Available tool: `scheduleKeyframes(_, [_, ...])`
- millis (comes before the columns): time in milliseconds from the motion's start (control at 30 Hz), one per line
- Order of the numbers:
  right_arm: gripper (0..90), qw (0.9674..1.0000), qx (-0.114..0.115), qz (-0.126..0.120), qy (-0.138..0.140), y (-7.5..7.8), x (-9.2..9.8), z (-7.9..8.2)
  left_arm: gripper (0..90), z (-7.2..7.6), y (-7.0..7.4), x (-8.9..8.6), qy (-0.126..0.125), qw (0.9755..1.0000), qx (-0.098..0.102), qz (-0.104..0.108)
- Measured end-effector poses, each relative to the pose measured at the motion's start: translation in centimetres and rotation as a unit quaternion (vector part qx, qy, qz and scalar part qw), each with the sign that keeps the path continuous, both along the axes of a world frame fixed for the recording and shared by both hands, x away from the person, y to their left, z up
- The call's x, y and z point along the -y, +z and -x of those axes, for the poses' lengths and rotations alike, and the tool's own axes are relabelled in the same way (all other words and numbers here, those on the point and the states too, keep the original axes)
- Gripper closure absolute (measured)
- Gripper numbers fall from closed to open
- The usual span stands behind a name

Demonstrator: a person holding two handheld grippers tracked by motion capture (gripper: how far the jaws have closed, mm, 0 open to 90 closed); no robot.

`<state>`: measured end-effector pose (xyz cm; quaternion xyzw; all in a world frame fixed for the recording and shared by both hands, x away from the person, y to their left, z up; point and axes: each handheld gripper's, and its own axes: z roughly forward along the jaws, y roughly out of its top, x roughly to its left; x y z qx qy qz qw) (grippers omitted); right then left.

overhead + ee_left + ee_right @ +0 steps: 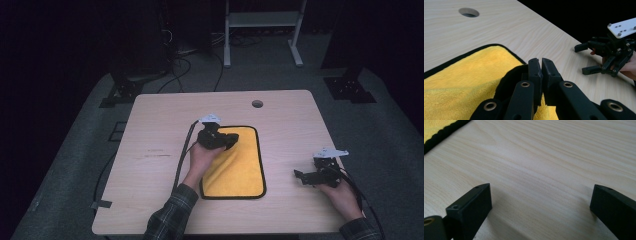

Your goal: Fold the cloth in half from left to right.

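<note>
Left gripper (541,62) nearest lens: jaws pinched together on black-edged fold of yellow microfibre cloth (461,82), corner lifted and doubled over. Cloth (240,165) flat at centre of wooden table (160,115), toward near edge. Right gripper (303,177) well apart near table's right edge, jaws spread wide over bare wood, holding nothing. Cable hole (257,104) beyond cloth.

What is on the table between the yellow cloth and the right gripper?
Nothing: in the high view, only bare table lies between the yellow cloth and the right gripper.
</note>
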<state>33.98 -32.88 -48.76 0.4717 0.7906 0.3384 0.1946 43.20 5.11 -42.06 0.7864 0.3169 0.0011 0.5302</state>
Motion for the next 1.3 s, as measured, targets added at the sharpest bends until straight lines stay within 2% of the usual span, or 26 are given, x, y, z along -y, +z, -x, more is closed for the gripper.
scheduleKeyframes(267, [2.8,1.0,0.0,0.0,0.0,0.0,0.0,0.0,86.5,-0.6,-0.7,2.1,-0.016,0.9997,-0.013,-0.011])
scheduleKeyframes(367, [2.8,1.0,0.0,0.0,0.0,0.0,0.0,0.0,86.5,-0.7,-1.1,3.1,-0.022,0.9996,-0.019,-0.006])
scheduleKeyframes(500, [2.8,1.0,0.0,0.0,0.0,0.0,0.0,0.0,86.4,-0.9,-1.3,4.2,-0.031,0.9992,-0.023,-0.009])
scheduleKeyframes(567, [2.8,1.0,0.0,0.0,0.0,0.0,0.0,0.0,86.4,-1.0,-1.6,4.9,-0.034,0.9989,-0.025,-0.021])
scheduleKeyframes(700, [2.8,1.0,0.0,0.0,0.0,0.0,0.0,0.0,86.2,-1.5,-2.9,6.2,-0.04,0.9973,-0.042,-0.046])
scheduleKeyframes(867, [2.8,1.0,0.0,0.0,0.0,0.0,0.0,0.0,84.6,-1.7,-4.3,7.6,-0.037,0.9956,-0.052,-0.068])
scheduleKeyframes(933, [2.8,1.0,0.0,0.0,0.0,0.0,0.0,0.0,79.0,-1.7,-4.3,7.8,-0.036,0.996,-0.047,-0.067])
scheduleKeyframes(967, [2.8,1.0,0.0,0.0,0.0,0.0,0.0,0.0,70.8,-1.5,-3.7,7.8,-0.033,0.9972,-0.035,-0.056])
scheduleKeyframes(1033, [2.8,1.0,0.0,0.0,0.0,0.0,0.0,0.0,67.5,-1.5,-3.2,7.6,-0.032,0.9975,-0.03,-0.055])
scheduleKeyframes(1067, [2.8,1.0,0.0,0.0,0.0,0.0,0.0,0.0,64.7,-1.4,-2.6,7.2,-0.03,0.9982,-0.021,-0.048])
scheduleKeyframes(1133, [2.8,1.0,0.0,0.0,0.0,0.0,0.0,0.0,57.6,-1.3,-1.7,6.5,-0.026,0.9985,-0.012,-0.047])
scheduleKeyframes(1167, [2.8,1.0,0.0,0.0,0.0,0.0,0.0,0.0,48.8,-1.2,-1.2,6.0,-0.023,0.9987,-0.009,-0.044])
scheduleKeyframes(1200, [2.8,1.0,0.0,0.0,0.0,0.0,0.0,0.0,48.8,-1.1,-0.9,5.6,-0.022,0.9988,-0.007,-0.044])
scheduleKeyframes(1300, [2.8,1.0,0.001,0.0,0.0,0.0,0.0,0.0,38.5,-0.6,0.0,3.8,-0.009,0.9984,0.009,-0.055])
